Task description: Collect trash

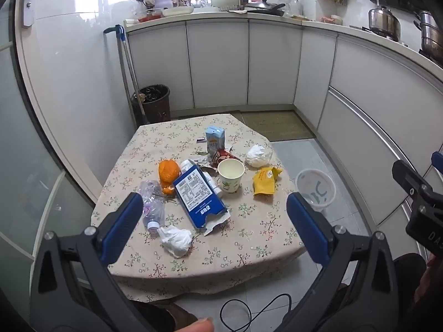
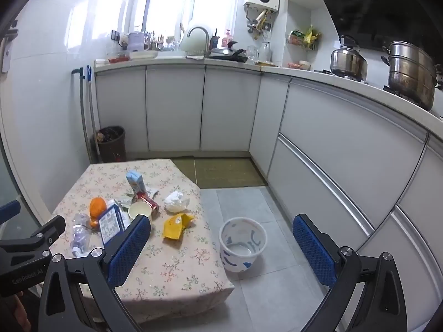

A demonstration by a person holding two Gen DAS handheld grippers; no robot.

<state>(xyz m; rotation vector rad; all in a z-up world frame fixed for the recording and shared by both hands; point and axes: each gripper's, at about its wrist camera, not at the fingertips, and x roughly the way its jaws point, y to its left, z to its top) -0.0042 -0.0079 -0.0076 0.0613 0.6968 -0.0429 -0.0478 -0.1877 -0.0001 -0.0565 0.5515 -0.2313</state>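
**Kitchen, low table of trash, both claws empty**

Kitchen floor tile under you, low table (image 1: 249,249) with floral cloth right ahead. Your left gripper (image 1: 214,213) has its jaws spread wide, nothing between them, hovering above the near table edge. Your right gripper (image 2: 221,238) is likewise wide apart and empty, off the table's right side, above the floor.

Nearest on the cloth: crumpled white tissue (image 1: 177,239), touching the cap end of a clear plastic bottle (image 1: 152,204) lying on its side. Just right of the bottle, a blue carton (image 1: 198,196) lies flat with its flap torn open. Behind the carton sits orange peel (image 1: 168,173); to its right a paper cup (image 1: 230,175) stands upright. Yellow wrapper (image 1: 265,181) lies right of the cup, near the table's right edge. Farther back: red wrapper (image 1: 223,156), second white tissue wad (image 1: 259,155), small light-blue drink carton (image 1: 214,138) upright at the rear.

White-and-blue bucket (image 2: 242,244) stands on the floor just beside the table's right side, looks empty.

Far back: dark bin (image 1: 153,102) in the corner by the mop handles (image 1: 124,63), white cabinets (image 1: 218,63), steel pots (image 2: 409,74) on the stove.
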